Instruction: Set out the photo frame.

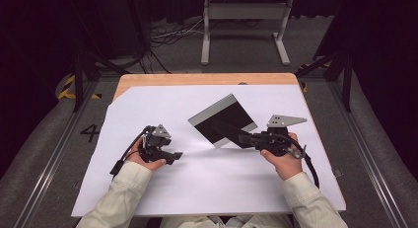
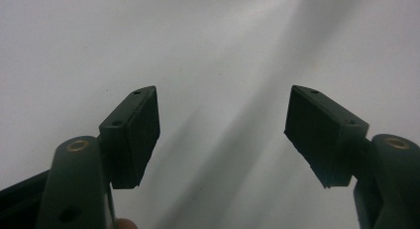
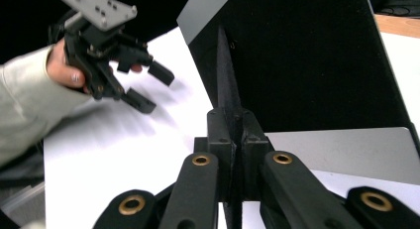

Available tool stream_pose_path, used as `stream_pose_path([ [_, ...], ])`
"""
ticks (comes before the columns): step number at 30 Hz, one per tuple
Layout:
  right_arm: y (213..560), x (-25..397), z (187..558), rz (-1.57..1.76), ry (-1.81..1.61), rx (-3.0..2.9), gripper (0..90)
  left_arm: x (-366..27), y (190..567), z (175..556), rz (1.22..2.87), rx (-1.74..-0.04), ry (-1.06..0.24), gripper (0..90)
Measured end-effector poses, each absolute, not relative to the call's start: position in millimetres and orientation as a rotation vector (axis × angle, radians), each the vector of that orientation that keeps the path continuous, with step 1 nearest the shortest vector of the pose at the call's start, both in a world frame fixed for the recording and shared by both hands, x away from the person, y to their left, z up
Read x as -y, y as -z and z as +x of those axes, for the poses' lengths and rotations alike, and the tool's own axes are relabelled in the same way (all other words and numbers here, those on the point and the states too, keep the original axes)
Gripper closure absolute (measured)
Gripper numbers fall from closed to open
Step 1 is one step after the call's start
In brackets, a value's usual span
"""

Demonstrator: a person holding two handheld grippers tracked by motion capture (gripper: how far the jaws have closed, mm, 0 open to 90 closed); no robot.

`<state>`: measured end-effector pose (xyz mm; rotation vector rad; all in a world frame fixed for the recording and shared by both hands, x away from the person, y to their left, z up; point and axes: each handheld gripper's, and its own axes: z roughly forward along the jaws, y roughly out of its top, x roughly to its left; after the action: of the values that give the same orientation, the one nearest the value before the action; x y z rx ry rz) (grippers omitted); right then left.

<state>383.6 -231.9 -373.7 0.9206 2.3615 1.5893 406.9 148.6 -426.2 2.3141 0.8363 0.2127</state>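
Observation:
A flat black panel (image 1: 224, 120) with grey strips along two edges lies tilted on the white sheet (image 1: 197, 188) near the table's middle. My right gripper (image 1: 245, 137) reaches it from the right and is shut on a thin black flap (image 3: 225, 75), which stands edge-on between the jaws of that gripper (image 3: 232, 140). The black surface (image 3: 307, 65) and a grey strip (image 3: 346, 152) lie behind it. My left gripper (image 1: 176, 156) rests low over the white sheet to the panel's left, open with nothing between its fingers (image 2: 133, 135). The right gripper view also shows the left gripper (image 3: 151, 87).
The white sheet covers most of a wooden table (image 1: 197, 79). Beyond the far edge stand a grey metal frame (image 1: 244, 13) and loose cables (image 1: 172, 35) on the floor. Rails run along both sides of the table.

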Motion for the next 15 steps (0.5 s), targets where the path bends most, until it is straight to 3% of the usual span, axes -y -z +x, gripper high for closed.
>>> stream_pose_path([
  [15,376.6,239.7,373.2,0.778,-1.437,-2.475,86.9,-149.3,425.3,406.9,2.303,-0.835,-0.207,29.9],
])
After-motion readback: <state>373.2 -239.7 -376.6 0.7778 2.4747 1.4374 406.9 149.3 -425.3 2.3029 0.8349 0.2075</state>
